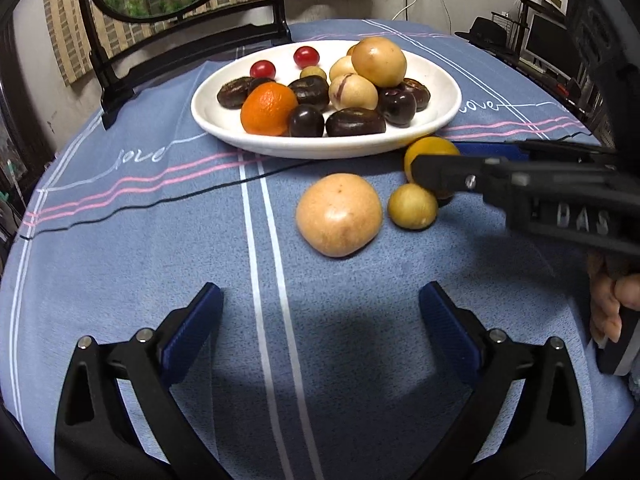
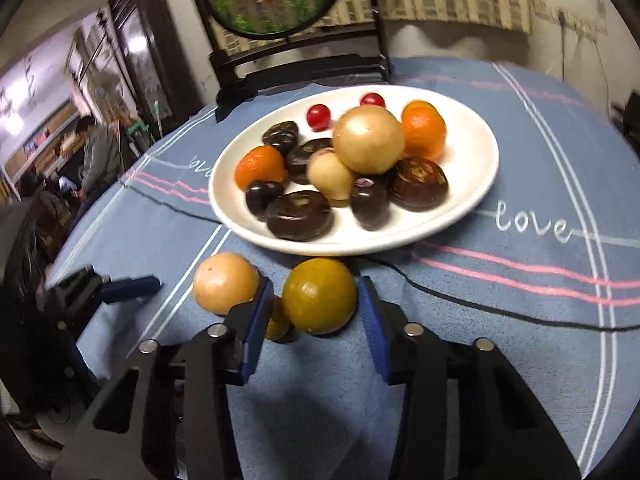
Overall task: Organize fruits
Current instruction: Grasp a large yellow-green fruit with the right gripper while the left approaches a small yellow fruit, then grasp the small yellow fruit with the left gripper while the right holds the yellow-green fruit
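Note:
A yellow-orange citrus (image 2: 319, 295) lies on the blue cloth just in front of the white plate (image 2: 472, 184). My right gripper (image 2: 314, 292) brackets it. The right pad is against its side, a thin gap shows at the left pad, so the gripper is open. In the left wrist view the right gripper (image 1: 432, 160) reaches in from the right over that citrus (image 1: 430, 146). A small yellow-green fruit (image 1: 412, 206) and a large tan fruit (image 1: 339, 220) lie beside it. My left gripper (image 1: 320, 316) hovers open and empty in front of them.
The plate (image 1: 224, 120) holds oranges, dark fruits, tan fruits and two red cherry tomatoes. A black cable (image 1: 160, 204) crosses the cloth in front of it. A black stand with a round panel (image 1: 120, 80) rises behind. A hand (image 1: 612, 300) holds the right gripper.

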### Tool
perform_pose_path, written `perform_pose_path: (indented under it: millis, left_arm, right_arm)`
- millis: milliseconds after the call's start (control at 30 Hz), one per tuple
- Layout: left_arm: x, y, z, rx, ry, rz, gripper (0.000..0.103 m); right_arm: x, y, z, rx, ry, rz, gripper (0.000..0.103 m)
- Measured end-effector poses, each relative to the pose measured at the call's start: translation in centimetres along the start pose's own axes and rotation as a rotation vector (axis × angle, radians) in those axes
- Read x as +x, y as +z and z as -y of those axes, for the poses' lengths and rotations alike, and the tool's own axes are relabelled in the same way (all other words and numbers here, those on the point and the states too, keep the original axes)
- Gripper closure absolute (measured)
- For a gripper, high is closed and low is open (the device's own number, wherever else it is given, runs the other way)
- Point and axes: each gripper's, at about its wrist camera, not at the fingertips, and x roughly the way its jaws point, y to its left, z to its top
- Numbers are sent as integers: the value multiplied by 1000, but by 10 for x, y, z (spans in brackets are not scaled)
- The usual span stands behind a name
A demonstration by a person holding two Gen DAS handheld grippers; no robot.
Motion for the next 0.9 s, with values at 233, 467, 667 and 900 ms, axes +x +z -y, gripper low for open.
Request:
perform_pose_path:
  millis: [233, 467, 667, 900]
  left_arm:
    - [0, -1, -1, -16, -16, 11, 2]
    - [-50, -7, 36, 146, -78, 306, 2]
    - [-30, 10, 58, 252, -176, 275, 20]
    - [-15, 25, 43, 176, -323, 227, 30]
  right_arm:
    - [-1, -2, 10, 86, 76, -19, 64]
    - [-54, -5, 22, 134, 147, 99, 64]
    - [-66, -4, 33, 180, 171, 134, 64]
    - [-69, -3, 38, 202, 185, 149, 64]
